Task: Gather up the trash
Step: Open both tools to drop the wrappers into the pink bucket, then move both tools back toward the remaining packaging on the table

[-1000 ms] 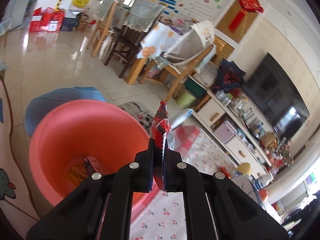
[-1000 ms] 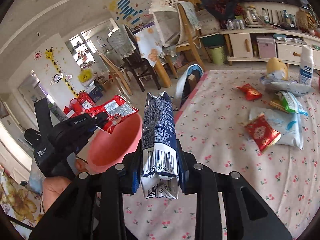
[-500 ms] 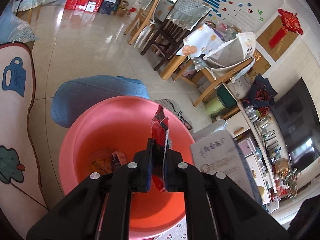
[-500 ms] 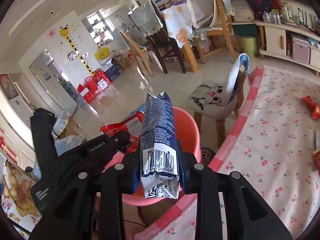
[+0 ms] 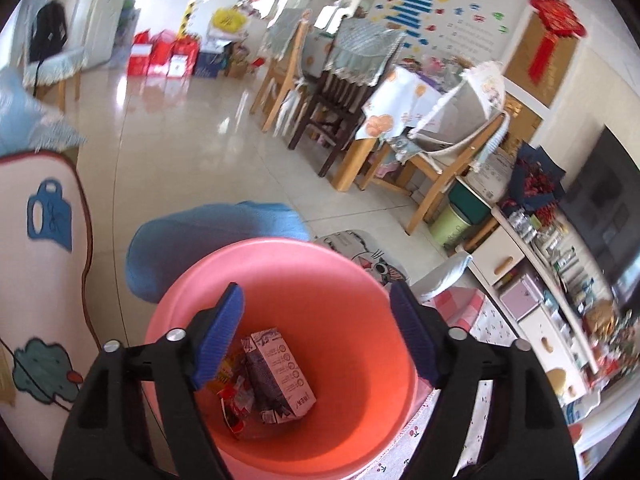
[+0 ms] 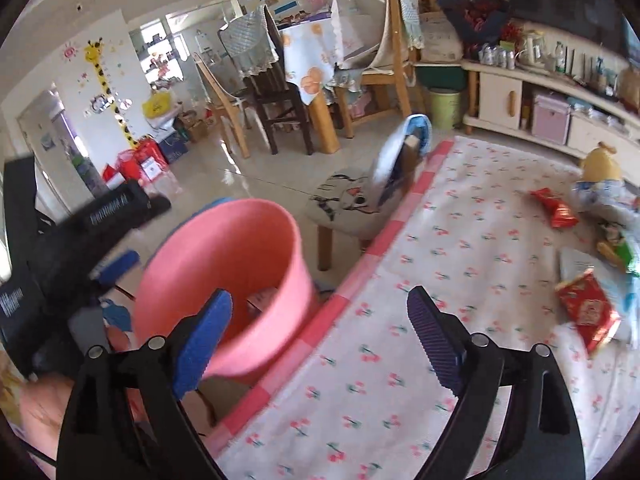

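Left wrist view: we look down into the pink bucket (image 5: 280, 360), which stands on the floor at the near edge of the cherry-print mat (image 5: 400, 456). At its bottom lies a dark milk carton (image 5: 278, 376), crumpled, on its side w/ the white printed face up, and just left of it a red snack wrapper (image 5: 232, 404) plus some yellow scraps. Our left gripper (image 5: 316, 336) hangs over the bucket mouth, tilted downward; its jaws are opening, wide apart, w/ nothing between the blue pads (image 5: 218, 336).

Right wrist view: the bucket (image 6: 224, 292) is at left, blurred, touching the mat's pink checked border (image 6: 360, 264). Our right gripper (image 6: 320, 344) points down over that border, just right of the bucket; its jaws are opening too, w/ nothing between them. The left gripper's black body (image 6: 80, 240) shows at far left, above the bucket rim.

More trash is still out on the mat (image 6: 460, 280) at right, well apart from the bucket: a red packet (image 6: 586, 312) nearer us, another red packet (image 6: 556, 208) farther off, and white and green bags (image 6: 616, 248) between them.
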`<state>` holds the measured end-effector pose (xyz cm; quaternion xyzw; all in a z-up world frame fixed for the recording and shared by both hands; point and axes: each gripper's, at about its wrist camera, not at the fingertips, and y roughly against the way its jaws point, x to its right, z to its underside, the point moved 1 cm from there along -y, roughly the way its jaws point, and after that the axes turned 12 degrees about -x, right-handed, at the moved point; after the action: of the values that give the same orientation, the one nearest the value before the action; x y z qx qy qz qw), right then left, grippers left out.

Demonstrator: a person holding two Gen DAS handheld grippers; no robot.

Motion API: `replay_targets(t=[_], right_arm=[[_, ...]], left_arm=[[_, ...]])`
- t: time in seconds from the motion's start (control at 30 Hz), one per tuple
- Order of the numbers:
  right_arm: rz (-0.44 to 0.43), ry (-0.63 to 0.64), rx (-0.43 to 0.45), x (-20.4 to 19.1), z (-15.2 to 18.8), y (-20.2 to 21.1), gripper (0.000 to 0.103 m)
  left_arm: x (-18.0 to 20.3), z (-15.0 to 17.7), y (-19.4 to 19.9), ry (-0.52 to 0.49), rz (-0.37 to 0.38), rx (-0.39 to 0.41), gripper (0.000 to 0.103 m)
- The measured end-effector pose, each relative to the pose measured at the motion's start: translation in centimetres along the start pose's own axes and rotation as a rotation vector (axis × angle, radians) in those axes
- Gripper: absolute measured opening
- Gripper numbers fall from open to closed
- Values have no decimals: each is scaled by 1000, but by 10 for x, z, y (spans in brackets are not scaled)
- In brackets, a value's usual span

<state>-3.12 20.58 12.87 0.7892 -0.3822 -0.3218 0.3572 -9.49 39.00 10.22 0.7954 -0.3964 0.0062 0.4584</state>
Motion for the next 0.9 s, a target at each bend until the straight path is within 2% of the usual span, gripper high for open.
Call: replay_targets(t=[0.17,0.43,0.67,0.9], right_arm=[[119,58,24,16,26,19,89],[229,75,80,48,62,58,92],[275,10,113,77,89,91,94],[305,-77,161,112,111,117,94]], left_arm=[[23,9,10,-105,74,31,85],[66,30,14,-267,179,0,91],[93,56,8,-372,234,-82,92],[117,84,7,-467,281,-119,93]])
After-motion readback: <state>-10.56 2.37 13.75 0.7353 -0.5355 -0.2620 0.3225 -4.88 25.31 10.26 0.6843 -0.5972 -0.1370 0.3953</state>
